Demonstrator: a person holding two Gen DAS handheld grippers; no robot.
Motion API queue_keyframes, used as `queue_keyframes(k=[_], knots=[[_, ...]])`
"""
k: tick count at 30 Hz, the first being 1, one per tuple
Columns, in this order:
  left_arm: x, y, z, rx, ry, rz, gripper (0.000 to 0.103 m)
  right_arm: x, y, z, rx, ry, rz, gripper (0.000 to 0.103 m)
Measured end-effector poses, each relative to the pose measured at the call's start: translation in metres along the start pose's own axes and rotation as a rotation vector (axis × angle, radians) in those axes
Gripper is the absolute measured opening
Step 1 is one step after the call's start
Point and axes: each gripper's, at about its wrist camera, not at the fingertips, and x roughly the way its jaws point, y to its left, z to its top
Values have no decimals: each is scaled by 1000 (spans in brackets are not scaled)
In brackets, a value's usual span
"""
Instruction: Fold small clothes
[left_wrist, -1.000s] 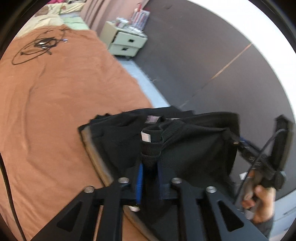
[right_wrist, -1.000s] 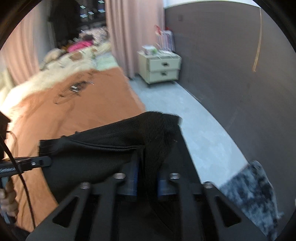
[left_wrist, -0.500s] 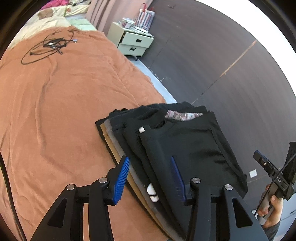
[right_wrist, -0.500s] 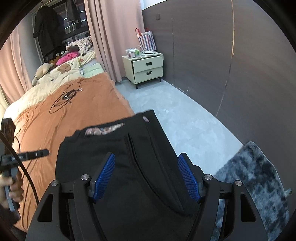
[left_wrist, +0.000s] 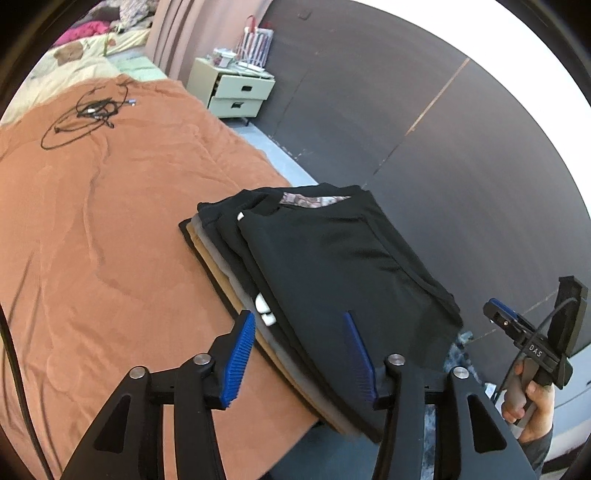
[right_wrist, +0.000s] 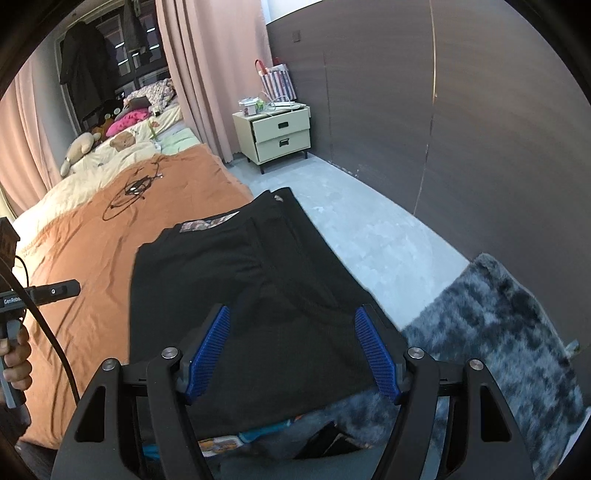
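A folded black garment (left_wrist: 343, 258) lies on top of a stack of folded clothes (left_wrist: 221, 247) at the edge of the bed with the orange blanket (left_wrist: 110, 221). It also shows in the right wrist view (right_wrist: 240, 280). My left gripper (left_wrist: 299, 350) is open and empty, held above the near end of the stack. My right gripper (right_wrist: 291, 350) is open and empty, above the near edge of the black garment. The right gripper also shows in the left wrist view (left_wrist: 532, 347), beyond the stack at the right.
A tangle of black cable (left_wrist: 85, 114) lies on the blanket farther up the bed. A cream nightstand (right_wrist: 277, 133) stands by the dark wall. A grey shaggy rug (right_wrist: 498, 332) lies on the floor at right. Pillows and plush toys (right_wrist: 110, 140) are at the bed's head.
Both grippers let go of the black garment, which now lies flat on the stack. Both opened and drew back a little from it.
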Motion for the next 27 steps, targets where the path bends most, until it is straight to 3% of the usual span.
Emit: queue_keyframes(k=[5, 7, 10, 12, 20, 27], knots=[[-42, -9, -24, 53, -46, 16, 69, -25, 18, -21, -4, -16, -12, 72], [-62, -11, -35, 76, -63, 18, 77, -40, 27, -30, -3, -39, -28, 82], [-94, -17, -52, 133, -102, 23, 94, -68, 49, -43, -30, -80, -13, 87], [-123, -18, -69, 153, -149, 22, 103, -80, 60, -52, -44, -95, -11, 100], [-198, -9, -123, 195, -227, 38, 103, -120, 102, -99, -105, -150, 44, 103], [-246, 8, -176, 208, -294, 86, 103, -131, 114, -138, -97, -149, 87, 103]])
